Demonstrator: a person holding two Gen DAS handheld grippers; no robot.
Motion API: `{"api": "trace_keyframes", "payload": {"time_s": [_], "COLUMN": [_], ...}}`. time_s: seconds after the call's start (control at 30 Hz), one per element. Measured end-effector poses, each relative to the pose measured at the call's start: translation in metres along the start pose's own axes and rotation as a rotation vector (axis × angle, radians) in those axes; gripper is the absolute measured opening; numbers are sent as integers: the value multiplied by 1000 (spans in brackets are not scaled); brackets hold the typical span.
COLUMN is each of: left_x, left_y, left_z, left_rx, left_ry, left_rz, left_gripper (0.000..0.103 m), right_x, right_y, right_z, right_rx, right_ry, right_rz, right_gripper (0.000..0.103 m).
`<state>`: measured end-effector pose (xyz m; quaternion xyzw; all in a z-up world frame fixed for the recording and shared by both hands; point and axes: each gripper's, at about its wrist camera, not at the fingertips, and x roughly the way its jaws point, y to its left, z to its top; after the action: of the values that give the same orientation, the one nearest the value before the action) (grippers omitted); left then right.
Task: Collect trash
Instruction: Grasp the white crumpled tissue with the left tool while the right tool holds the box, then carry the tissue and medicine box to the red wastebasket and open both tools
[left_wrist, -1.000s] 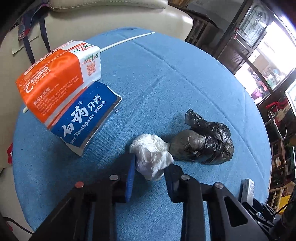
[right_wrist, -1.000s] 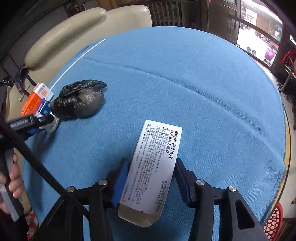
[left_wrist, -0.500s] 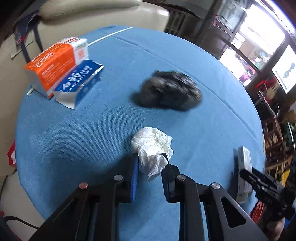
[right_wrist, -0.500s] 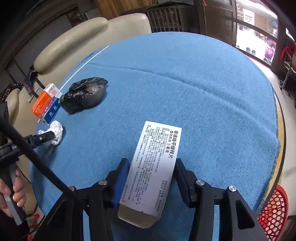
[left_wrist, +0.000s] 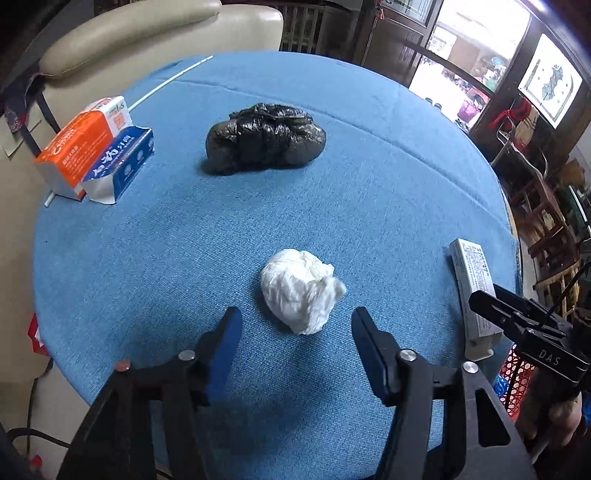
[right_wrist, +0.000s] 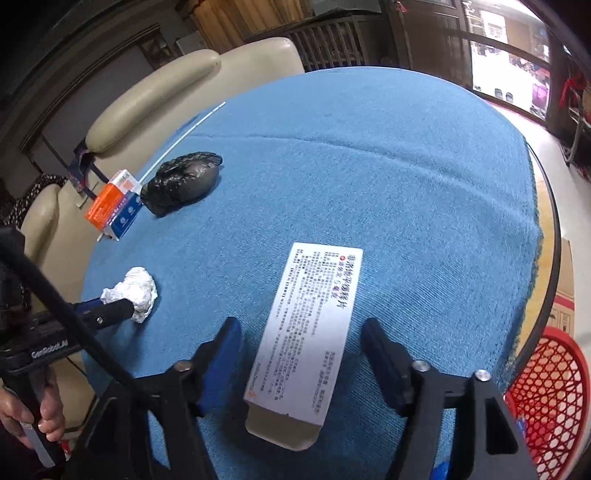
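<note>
A crumpled white tissue lies on the blue round table. My left gripper is open just behind it, jaws wide and not touching. The tissue also shows in the right wrist view. A white medicine box lies flat on the table between the open jaws of my right gripper, which do not touch it. The box also shows in the left wrist view. A black plastic bag bundle lies further back, also visible in the right wrist view.
An orange box and a blue toothpaste box lie at the table's left edge, with a thin white straw behind. A cream sofa stands beyond. A red mesh basket sits on the floor at the right.
My left gripper carried the tissue toward the near table edge, set it down and opened. My right gripper opened and released the medicine box onto the table.
</note>
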<state>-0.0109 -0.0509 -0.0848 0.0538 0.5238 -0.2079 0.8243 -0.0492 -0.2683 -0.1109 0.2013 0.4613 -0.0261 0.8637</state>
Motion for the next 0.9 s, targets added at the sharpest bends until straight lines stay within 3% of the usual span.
{"api": "trace_keyframes", "payload": {"time_s": [0.27, 0.43, 0.47, 0.53, 0.57, 0.67, 0.8, 0.9], "left_x": [-4, 13, 18, 26, 30, 41, 37, 18], "left_y": [7, 10, 11, 10, 9, 8, 6, 1], "left_z": [-3, 13, 16, 21, 23, 32, 41, 41], "left_rx": [-12, -7, -4, 5, 14, 31, 39, 51], "left_ry": [19, 28, 36, 45, 55, 102, 149, 105], "left_rz": [0, -18, -25, -34, -37, -53, -13, 18], "left_gripper": [64, 64, 64, 64, 64, 44, 42, 41], "right_x": [-16, -11, -7, 5, 7, 14, 25, 14], "right_y": [-5, 6, 8, 14, 18, 32, 33, 34], "right_z": [-7, -3, -2, 0, 2, 11, 28, 48], "right_rx": [35, -14, -19, -26, -35, -102, -52, -10], "right_ry": [-39, -20, -5, 41, 35, 56, 96, 59], "right_rz": [2, -79, -79, -83, -104, -161, -132, -50], "right_gripper": [73, 73, 69, 51, 50, 48, 48, 48]}}
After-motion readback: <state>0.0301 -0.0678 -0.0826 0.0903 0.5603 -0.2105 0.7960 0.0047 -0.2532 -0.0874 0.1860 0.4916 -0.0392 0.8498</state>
